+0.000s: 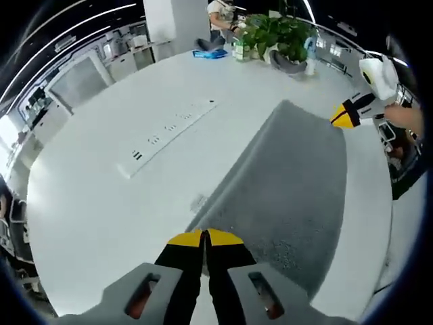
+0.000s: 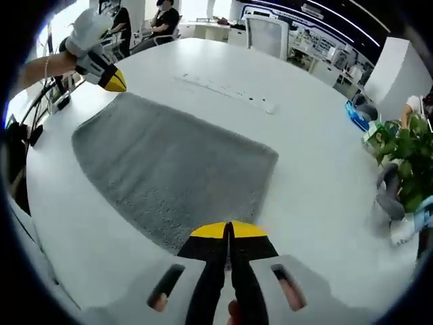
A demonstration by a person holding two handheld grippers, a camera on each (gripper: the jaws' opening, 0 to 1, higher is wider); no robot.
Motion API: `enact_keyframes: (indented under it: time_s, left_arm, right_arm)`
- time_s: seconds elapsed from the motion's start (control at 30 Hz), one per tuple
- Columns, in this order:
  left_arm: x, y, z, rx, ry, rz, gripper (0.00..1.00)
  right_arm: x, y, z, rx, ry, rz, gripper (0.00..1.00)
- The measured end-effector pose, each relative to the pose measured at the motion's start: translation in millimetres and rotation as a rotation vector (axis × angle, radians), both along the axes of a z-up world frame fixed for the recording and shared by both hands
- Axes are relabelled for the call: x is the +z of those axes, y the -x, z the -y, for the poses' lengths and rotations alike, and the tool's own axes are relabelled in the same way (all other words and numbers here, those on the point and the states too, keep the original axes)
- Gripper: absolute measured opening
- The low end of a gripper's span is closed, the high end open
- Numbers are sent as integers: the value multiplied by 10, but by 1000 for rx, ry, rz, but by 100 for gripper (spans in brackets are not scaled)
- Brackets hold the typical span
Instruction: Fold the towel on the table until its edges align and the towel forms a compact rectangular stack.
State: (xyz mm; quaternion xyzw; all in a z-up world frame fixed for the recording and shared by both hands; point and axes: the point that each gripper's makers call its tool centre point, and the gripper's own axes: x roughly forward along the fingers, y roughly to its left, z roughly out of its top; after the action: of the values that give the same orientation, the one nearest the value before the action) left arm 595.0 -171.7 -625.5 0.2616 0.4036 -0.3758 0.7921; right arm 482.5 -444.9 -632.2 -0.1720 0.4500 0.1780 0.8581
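A grey towel (image 1: pixel 291 183) lies spread flat on the white table (image 1: pixel 101 203). In the left gripper view my left gripper (image 1: pixel 204 238) is shut, its yellow tips meeting right at the towel's near corner. The right gripper (image 1: pixel 346 116) touches the towel's far right corner, a hand behind it. In the right gripper view the towel (image 2: pixel 169 162) spreads ahead, and my right gripper (image 2: pixel 229 230) is shut at its near edge. The left gripper (image 2: pixel 111 81) sits at the far left corner. Any cloth between the jaws is hidden by the tips.
A white power strip (image 1: pixel 169 128) lies on the table left of the towel. Potted plants (image 1: pixel 274 34), a bottle and a blue item (image 1: pixel 210 53) stand at the far end. People sit beyond the table, with chairs around. The table edge runs near the towel's right side (image 1: pixel 379 223).
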Motion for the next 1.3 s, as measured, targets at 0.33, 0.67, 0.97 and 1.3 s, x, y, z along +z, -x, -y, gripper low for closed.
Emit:
enact_keyframes:
  time_s: [0.33,0.67,0.97,1.3]
  left_arm:
    - [-190,8,-25,-25,-78,-22,1]
    - [-282,8,-58,-3,-34,-52,1]
    - [-274,26,-52,55,47,-66,1]
    - [-279,206,-104,76,48,-48,1]
  right_arm:
    - [-171,98,15,-2,55,-79,0]
    - [-300,113,1,3,41,-188,0]
    - [-302,110,18,-14,-80,-211,0]
    - [-305,93,-10,-4,-58,-220,0]
